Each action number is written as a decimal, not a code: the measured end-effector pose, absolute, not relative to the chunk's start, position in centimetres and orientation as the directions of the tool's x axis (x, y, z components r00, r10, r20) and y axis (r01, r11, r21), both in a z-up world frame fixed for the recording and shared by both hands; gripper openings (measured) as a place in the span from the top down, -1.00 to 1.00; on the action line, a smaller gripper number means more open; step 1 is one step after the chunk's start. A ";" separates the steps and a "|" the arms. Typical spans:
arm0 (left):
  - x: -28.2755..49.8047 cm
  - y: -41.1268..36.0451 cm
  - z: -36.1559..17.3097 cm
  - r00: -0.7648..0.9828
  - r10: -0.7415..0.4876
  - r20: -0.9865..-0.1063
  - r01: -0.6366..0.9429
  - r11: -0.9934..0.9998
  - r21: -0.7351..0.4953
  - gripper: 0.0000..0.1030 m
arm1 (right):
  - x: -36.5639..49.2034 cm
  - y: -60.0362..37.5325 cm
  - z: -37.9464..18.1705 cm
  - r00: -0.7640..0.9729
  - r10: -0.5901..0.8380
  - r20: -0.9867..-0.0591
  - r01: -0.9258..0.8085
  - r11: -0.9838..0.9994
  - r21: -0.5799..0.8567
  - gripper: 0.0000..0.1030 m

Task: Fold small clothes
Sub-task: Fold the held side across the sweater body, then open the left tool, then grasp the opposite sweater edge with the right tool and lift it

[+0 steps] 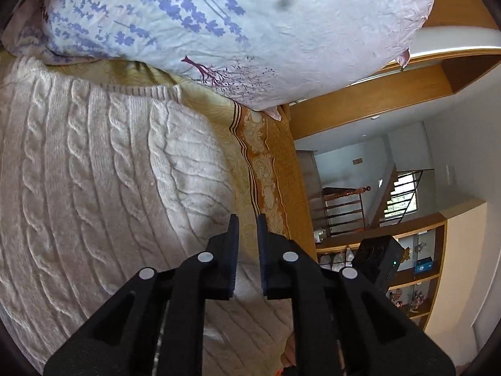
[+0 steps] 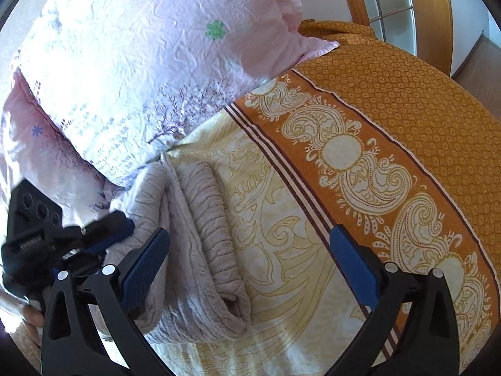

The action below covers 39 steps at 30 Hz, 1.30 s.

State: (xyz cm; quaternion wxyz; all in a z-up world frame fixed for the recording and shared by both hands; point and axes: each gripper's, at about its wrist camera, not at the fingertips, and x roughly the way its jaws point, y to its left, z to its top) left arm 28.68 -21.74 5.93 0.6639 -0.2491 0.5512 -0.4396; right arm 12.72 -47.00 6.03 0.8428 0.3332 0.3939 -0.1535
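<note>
Lying on the bedspread [image 2: 281, 235] is a pale cable-knit sweater [image 1: 103, 169], partly folded: from the right wrist view its near edge is doubled over into a thick roll [image 2: 213, 241], while the left wrist view shows a broad panel of it spread flat, with the ribbed hem or collar band toward the pillow [image 1: 238, 22]. The garment sits just beside that pillow, its far end touching or tucked under the pillow's edge; which of the two I cannot tell.

The left gripper [image 1: 248, 219] hovers at the sweater's right-hand margin, over the line where knit meets bedspread. Its jaws stand nearly closed, a narrow slot between them, and no cloth shows in that slot. In the right wrist view the same tool [image 2: 106, 228] appears at the left, blurred, its tip on or just above the knit. The right gripper [image 2: 250, 241] has its jaws spread wide, straddling the rolled edge and the bare bedspread beside it, holding nothing.

Judgement: a fold has been laid and neither tool has hold of the garment, so the step in hand looks like a change of grip between folds. The next move would call for both tools to take the sweater at matching points on one edge. The thick knit will bunch; a pinch taken too shallow could slip, and one too deep could catch the bedspread beneath.

A shelf unit [image 1: 416, 269] and stair rail [image 1: 344, 200] stand well apart, beyond the bed.
</note>
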 end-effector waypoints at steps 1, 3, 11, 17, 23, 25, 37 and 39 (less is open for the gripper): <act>28.4 -21.5 6.3 0.004 -0.862 -0.507 0.320 0.481 -0.816 0.53 | 12.6 -47.3 6.4 0.669 0.027 -0.743 0.503 0.720 0.478 -0.97; 27.9 -20.9 7.6 0.020 -0.857 -0.515 0.370 0.485 -0.792 0.07 | 12.6 -48.0 7.3 0.720 0.091 -0.688 0.449 0.695 0.561 -0.97; 24.5 -13.5 12.1 0.359 -0.609 -0.708 0.515 0.761 -0.394 -0.86 | 19.1 -46.8 8.1 0.666 0.445 -0.599 0.249 0.624 0.740 -0.69; 22.8 -10.4 10.7 0.454 -0.431 -0.780 0.473 0.858 -0.198 -0.94 | 22.6 -45.6 4.7 0.548 0.523 -0.653 0.317 0.593 0.740 -0.32; 22.7 -10.5 8.6 0.408 -0.387 -0.827 0.475 0.864 -0.169 -0.94 | 23.9 -45.0 2.8 0.485 0.533 -0.693 0.356 0.603 0.713 -0.19; 22.7 -10.5 8.2 0.395 -0.382 -0.835 0.474 0.864 -0.171 -0.94 | 24.2 -44.6 2.4 0.478 0.538 -0.694 0.353 0.606 0.713 -0.18; 23.3 -10.6 8.1 0.395 -0.408 -0.823 0.478 0.857 -0.195 -0.94 | 24.4 -41.8 8.1 0.599 0.448 -0.663 0.152 0.750 0.644 0.71; 22.9 -10.6 8.7 0.406 -0.418 -0.813 0.488 0.851 -0.194 -0.94 | 24.6 -41.5 9.5 0.625 0.410 -0.665 0.135 0.781 0.609 0.71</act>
